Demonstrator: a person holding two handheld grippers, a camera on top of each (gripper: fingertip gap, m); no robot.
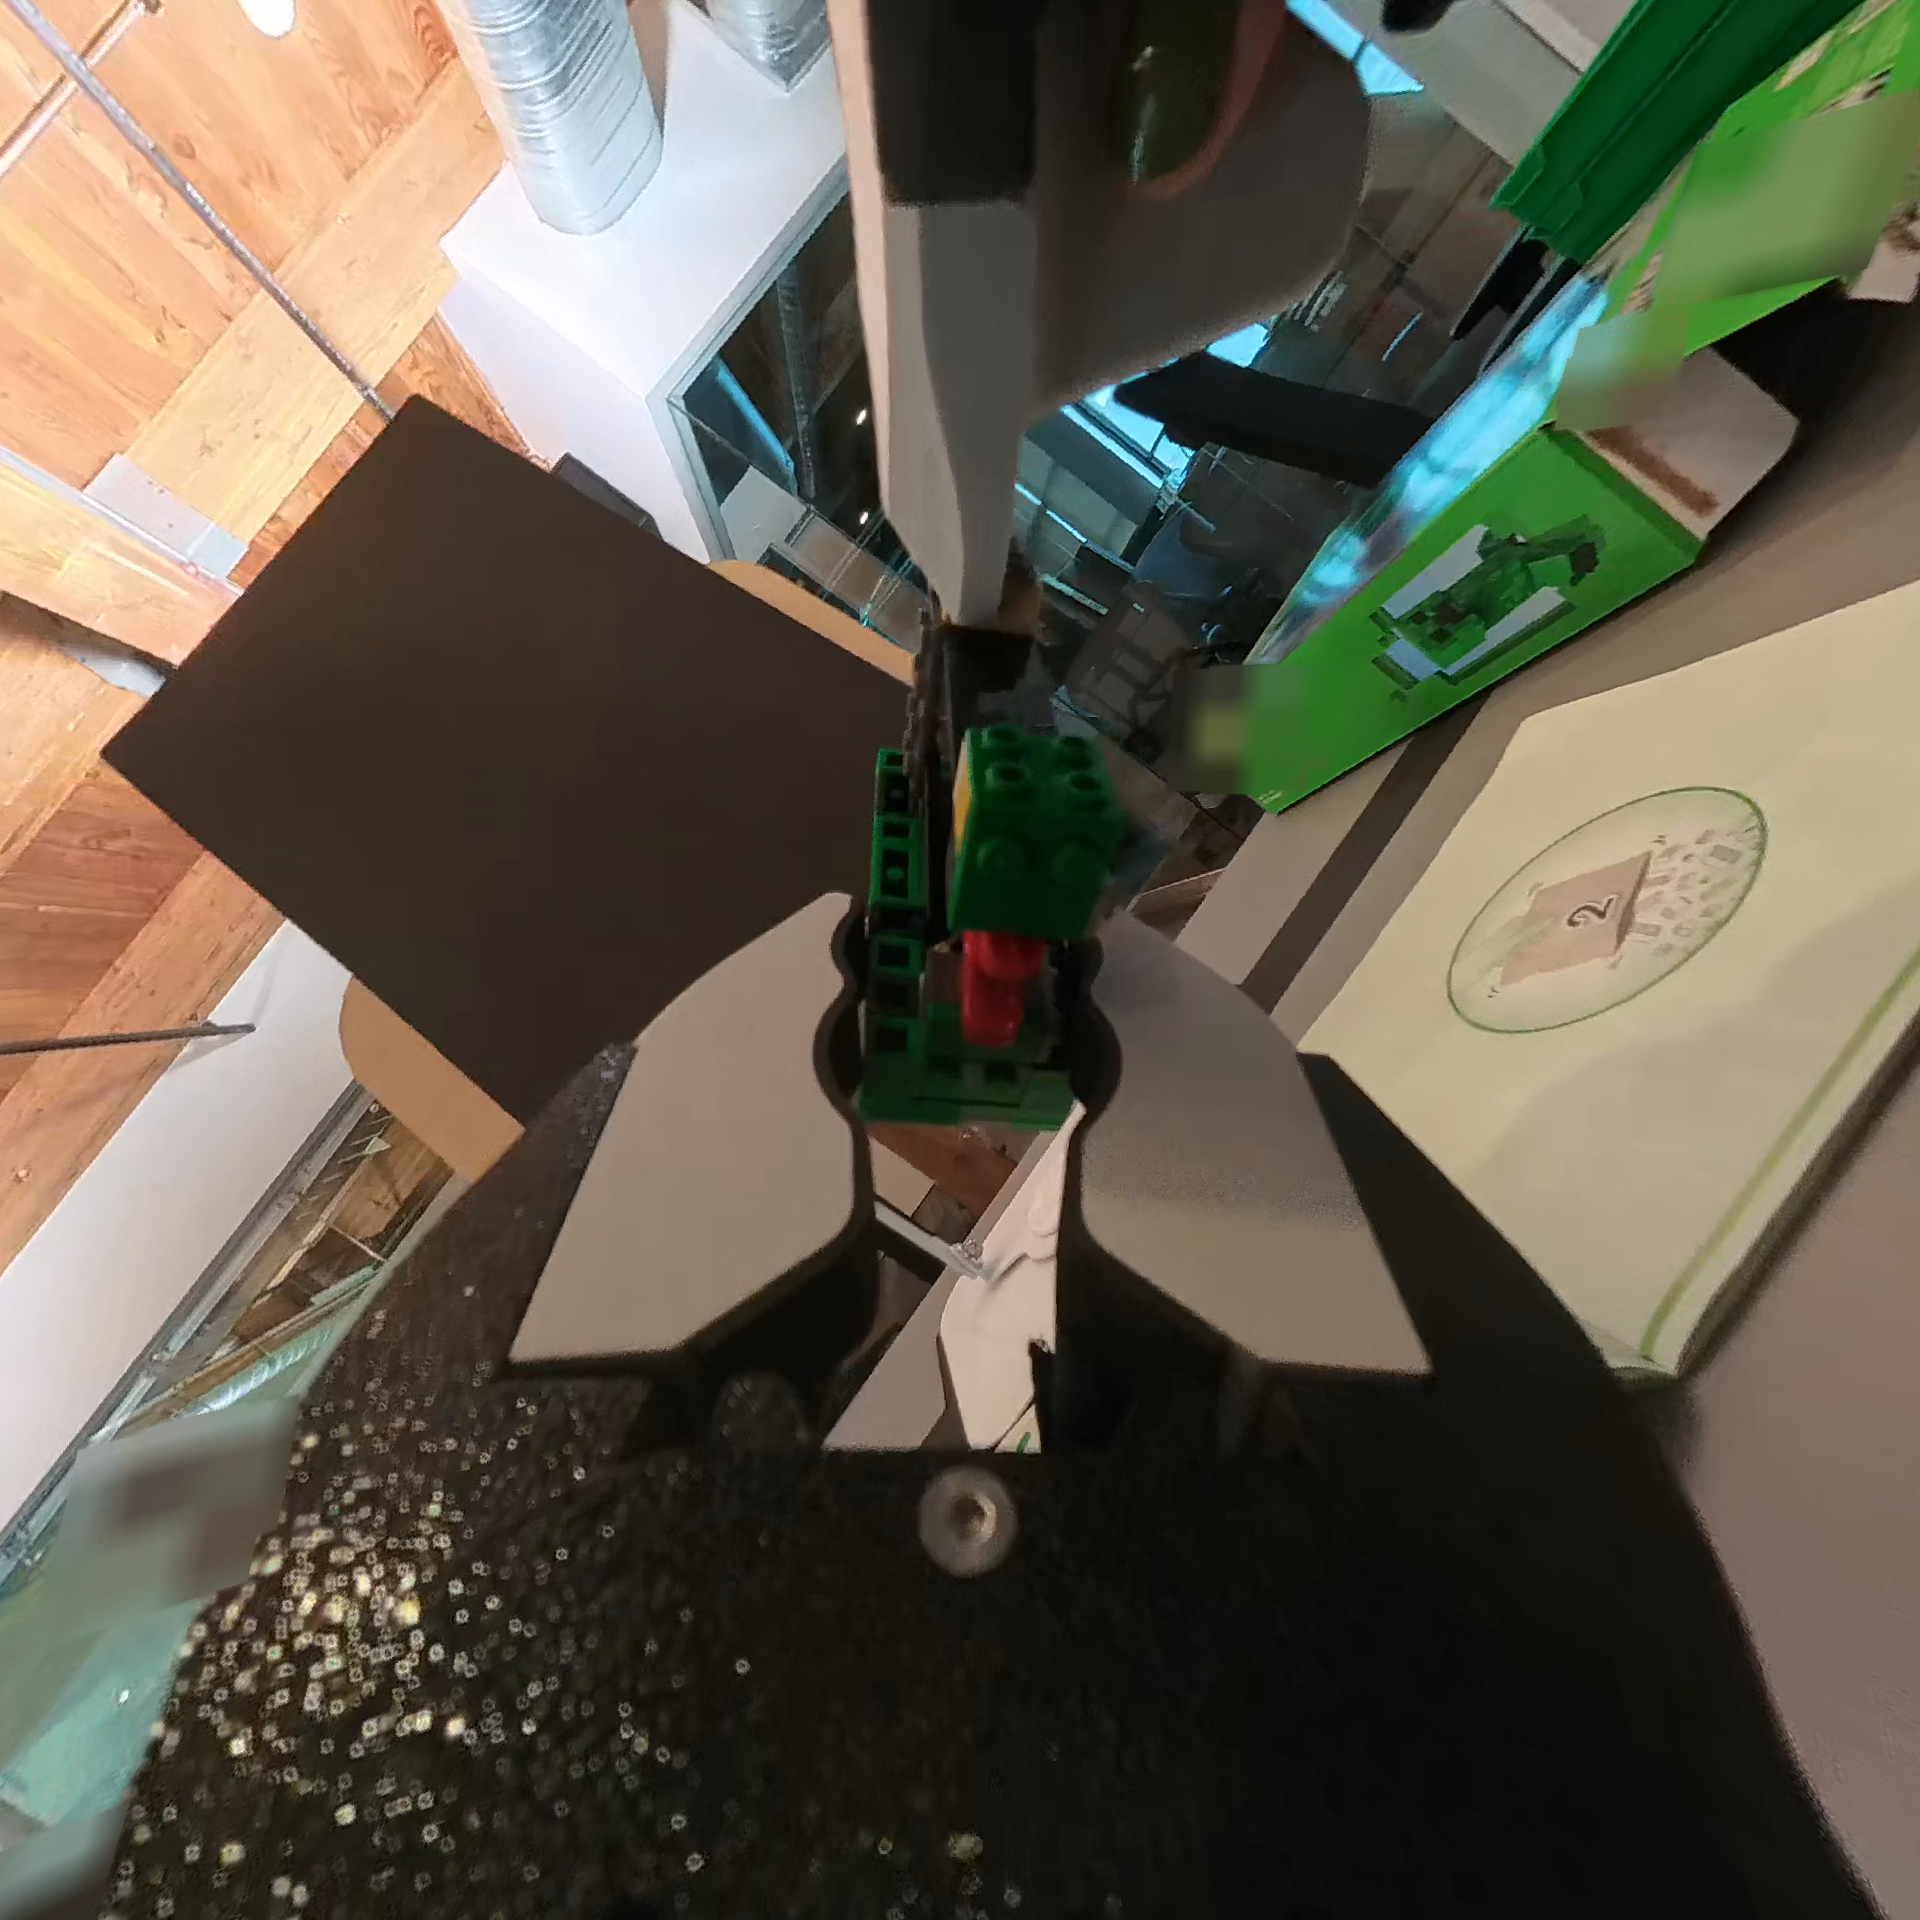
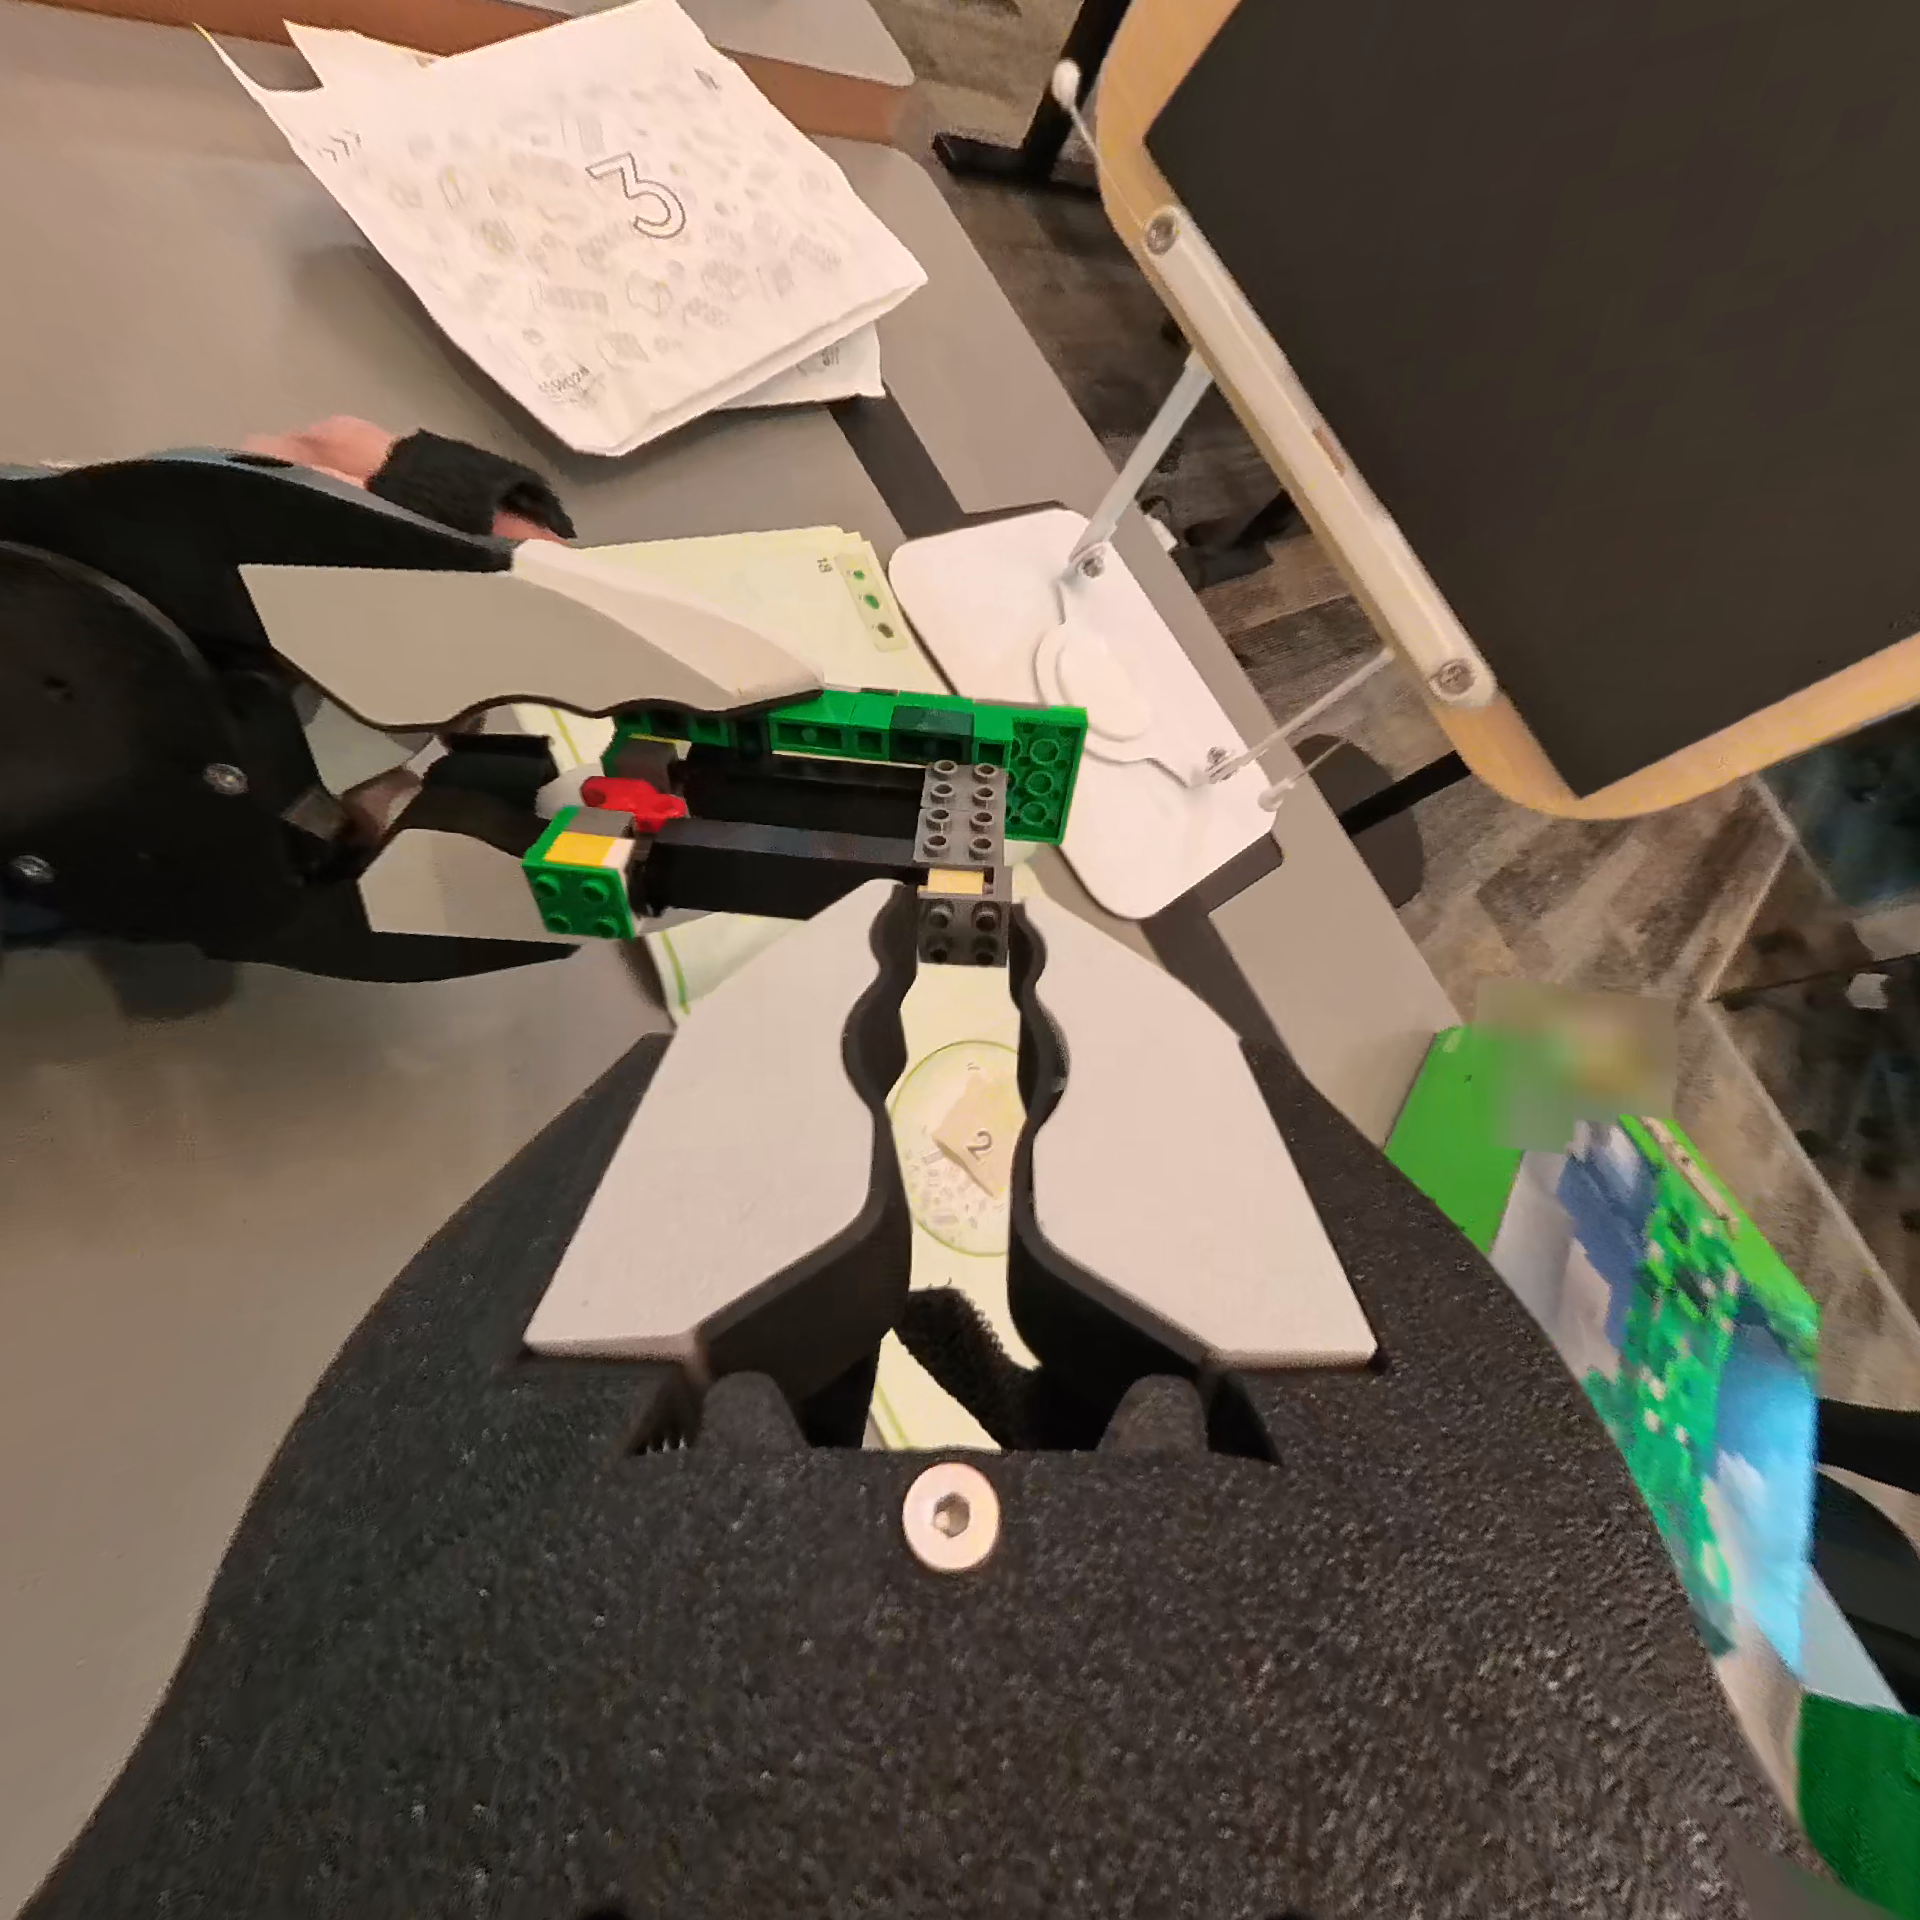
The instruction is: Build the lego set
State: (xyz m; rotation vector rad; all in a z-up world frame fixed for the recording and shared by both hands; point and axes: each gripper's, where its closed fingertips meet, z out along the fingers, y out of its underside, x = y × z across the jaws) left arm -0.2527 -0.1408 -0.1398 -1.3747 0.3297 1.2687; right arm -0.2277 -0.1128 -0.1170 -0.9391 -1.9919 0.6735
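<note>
Now, green-and-black lego build (image 2: 831,790) held aloft, clamped at one end by left gripper (image 1: 961,1023); dark grey brick (image 2: 964,925) pinched in right gripper (image 2: 961,935), touching build's underside. Below: instruction booklet (image 2: 790,592), grey counter (image 2: 208,1091).

Open-plan office or maker space: timber ceiling (image 1: 156,260) and silver ducting (image 1: 566,104) upper left, glass partitions (image 1: 790,343) centre, grey desk (image 2: 208,1143).

left gripper (image 1: 966,997): jaws clamped, horizontal | right gripper (image 2: 964,914): jaws pinched, meeting left crosswise
</note>
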